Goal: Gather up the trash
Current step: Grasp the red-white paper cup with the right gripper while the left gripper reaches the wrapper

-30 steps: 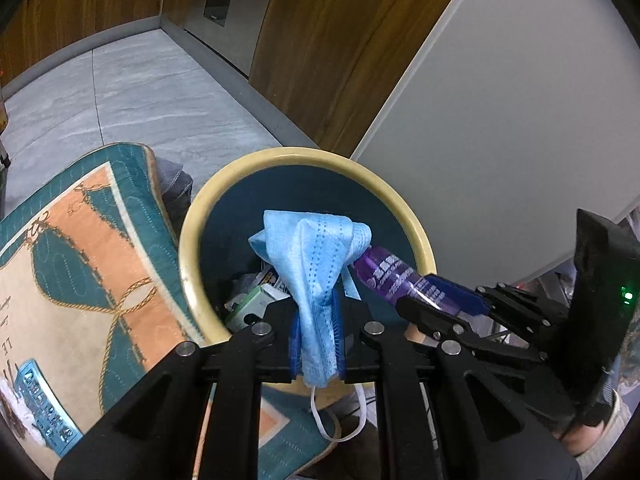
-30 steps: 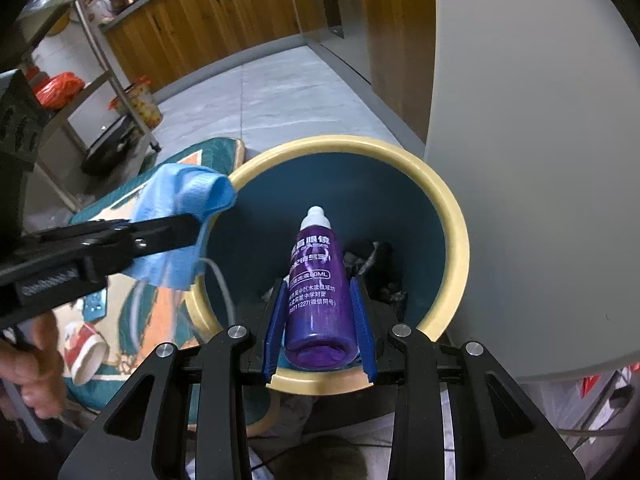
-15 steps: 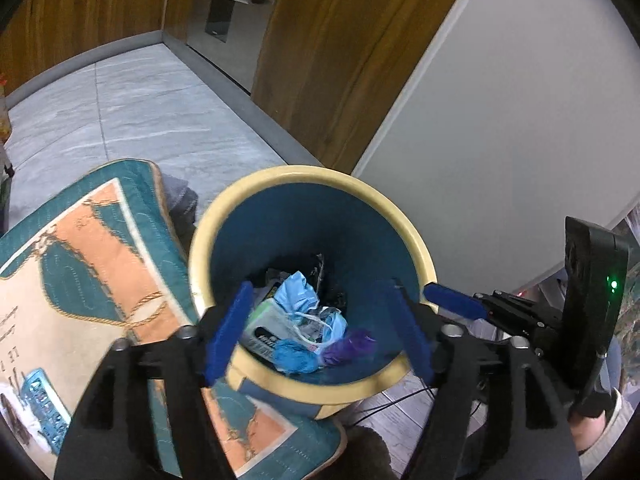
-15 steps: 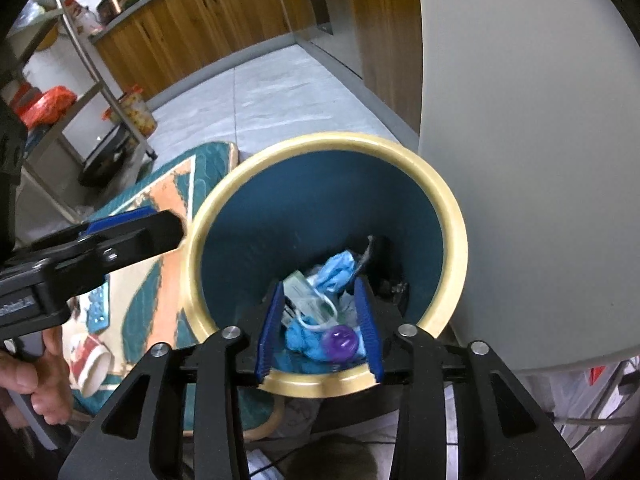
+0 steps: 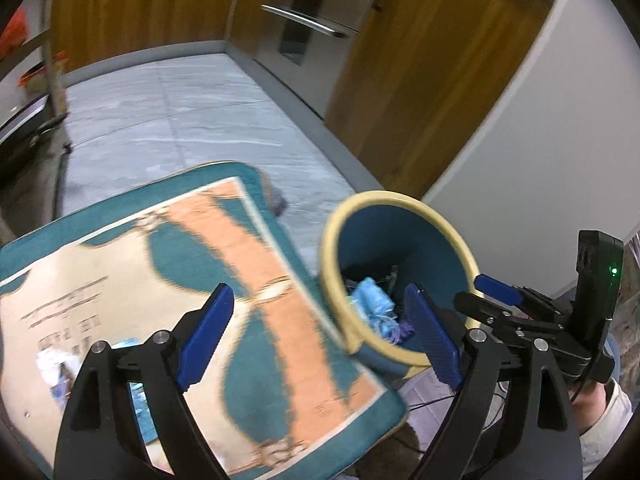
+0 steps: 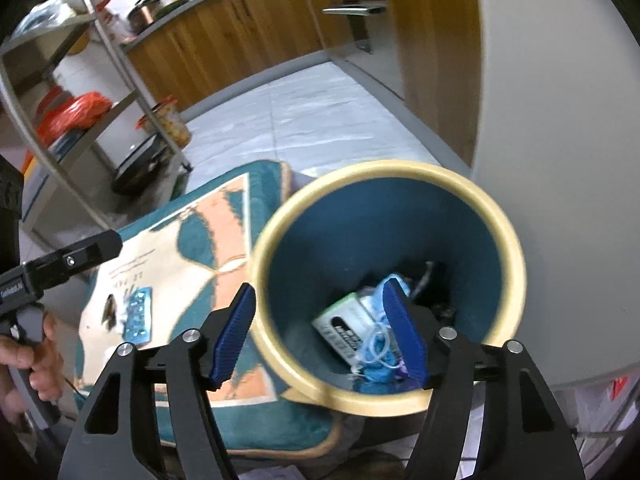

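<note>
A round bin [image 5: 400, 200] with a yellow rim [image 6: 384, 168] stands beside a teal and orange mat [image 5: 240, 280]. Inside it lie the blue face mask [image 5: 372, 300], a purple bottle [image 5: 404, 326] and a white box [image 6: 344, 320]. My left gripper [image 5: 316, 308] hangs over the mat's edge left of the bin, jaws opening with nothing between them. Above the bin's near rim, my right gripper [image 6: 318, 300] is also opening and holds nothing. A blue blister pack [image 6: 138, 314] and pale scraps [image 5: 56, 364] lie on the mat.
Wooden cabinets [image 5: 420, 100] and a steel oven front [image 5: 312, 20] line the grey tiled floor [image 5: 180, 120]. A pale wall panel [image 6: 560, 160] rises right behind the bin. A metal rack [image 6: 100, 60] with red bags stands at left. A hand [image 6: 36, 360] holds the left gripper.
The mask and the purple bottle were let go and now lie in the bin. Both grippers' jaws have spread wider. The left gripper has swung left, over the mat.
</note>
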A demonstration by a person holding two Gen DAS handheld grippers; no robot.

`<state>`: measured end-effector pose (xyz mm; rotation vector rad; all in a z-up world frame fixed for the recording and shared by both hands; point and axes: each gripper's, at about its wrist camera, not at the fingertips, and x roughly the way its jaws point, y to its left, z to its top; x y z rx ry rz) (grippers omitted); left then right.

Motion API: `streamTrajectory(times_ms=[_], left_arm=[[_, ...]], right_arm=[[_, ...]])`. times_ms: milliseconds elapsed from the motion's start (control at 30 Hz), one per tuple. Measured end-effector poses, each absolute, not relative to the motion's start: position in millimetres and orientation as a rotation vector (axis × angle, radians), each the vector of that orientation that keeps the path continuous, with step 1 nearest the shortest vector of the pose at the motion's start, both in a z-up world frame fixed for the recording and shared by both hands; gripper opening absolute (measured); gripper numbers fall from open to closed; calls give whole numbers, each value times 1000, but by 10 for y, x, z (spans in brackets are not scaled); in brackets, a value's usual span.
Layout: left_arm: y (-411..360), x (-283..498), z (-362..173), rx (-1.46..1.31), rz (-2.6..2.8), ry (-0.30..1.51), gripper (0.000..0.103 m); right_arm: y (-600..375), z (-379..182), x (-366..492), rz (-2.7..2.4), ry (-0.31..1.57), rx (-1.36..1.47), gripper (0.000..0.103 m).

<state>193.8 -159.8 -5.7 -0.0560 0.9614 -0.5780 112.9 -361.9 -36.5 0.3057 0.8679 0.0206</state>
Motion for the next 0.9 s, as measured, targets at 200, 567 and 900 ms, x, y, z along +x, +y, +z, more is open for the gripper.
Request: streamTrajectory(times_ms=[200, 567, 900], left_arm=[[-1037, 1871, -26, -87, -497, 956, 89], [-322, 1672, -58, -107, -378, 974, 89], [259, 1536, -247, -127, -250, 1015, 89]], right_arm=[[-3231, -361, 1182, 103, 885, 241, 73], [-2429, -410, 1162, 297, 939, 120, 76], [-1734, -638, 1110, 545, 1081, 211, 76]])
